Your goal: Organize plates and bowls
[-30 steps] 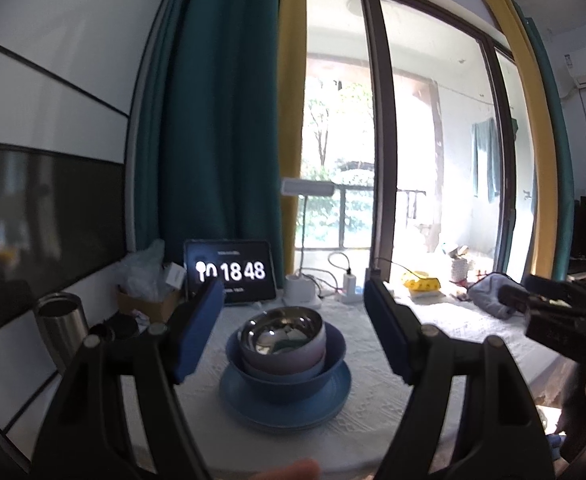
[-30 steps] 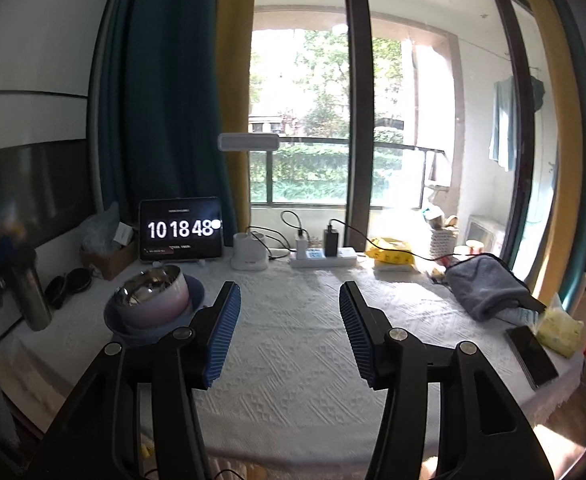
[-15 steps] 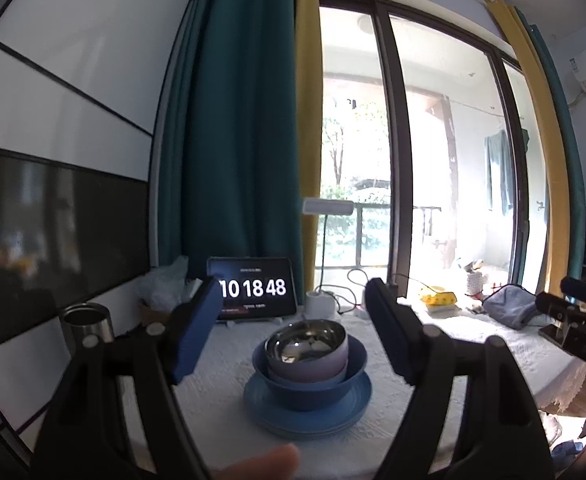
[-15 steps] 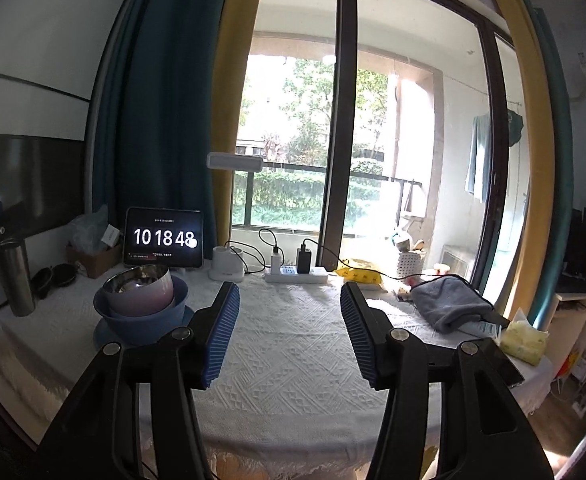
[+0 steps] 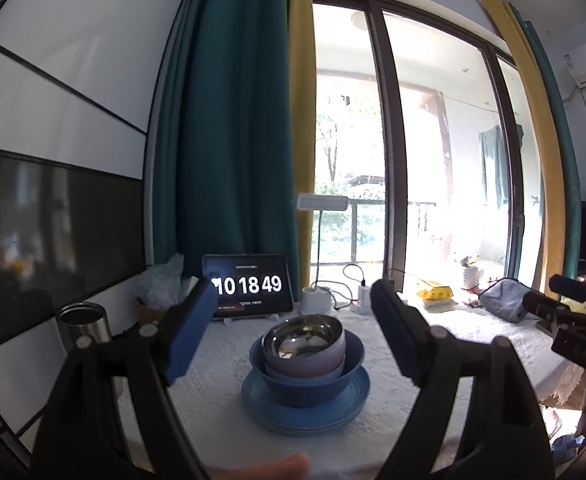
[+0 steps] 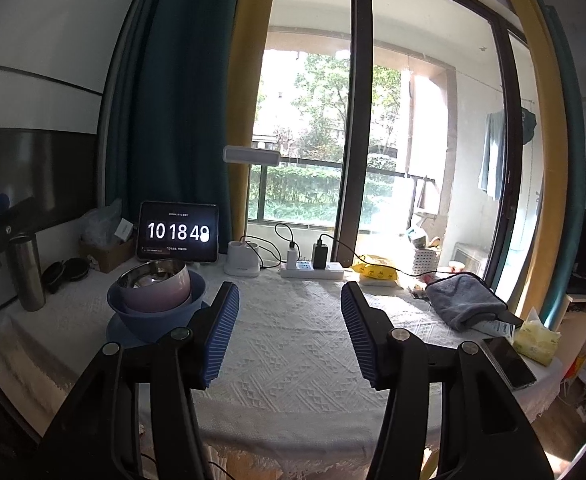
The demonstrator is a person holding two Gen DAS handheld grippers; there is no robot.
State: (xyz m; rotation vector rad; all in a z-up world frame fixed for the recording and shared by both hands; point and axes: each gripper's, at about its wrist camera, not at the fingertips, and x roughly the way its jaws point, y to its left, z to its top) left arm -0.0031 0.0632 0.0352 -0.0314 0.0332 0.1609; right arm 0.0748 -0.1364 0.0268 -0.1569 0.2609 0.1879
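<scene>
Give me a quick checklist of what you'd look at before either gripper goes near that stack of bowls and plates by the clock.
1. Left gripper free: ok. Its jaws have just been opening and hold nothing.
2. Right gripper free: ok, jaws apart over bare tablecloth.
3. Stack in order: ok. Steel bowl sits in the pink bowl, that in the blue bowl, on the blue plates.
4. Stack level: cannot tell; the steel bowl looks slightly tilted.
5. Room around the stack: ok, the tablet clock and steel tumbler stand apart from it.
6. How many plates lie underneath: cannot tell.
</scene>
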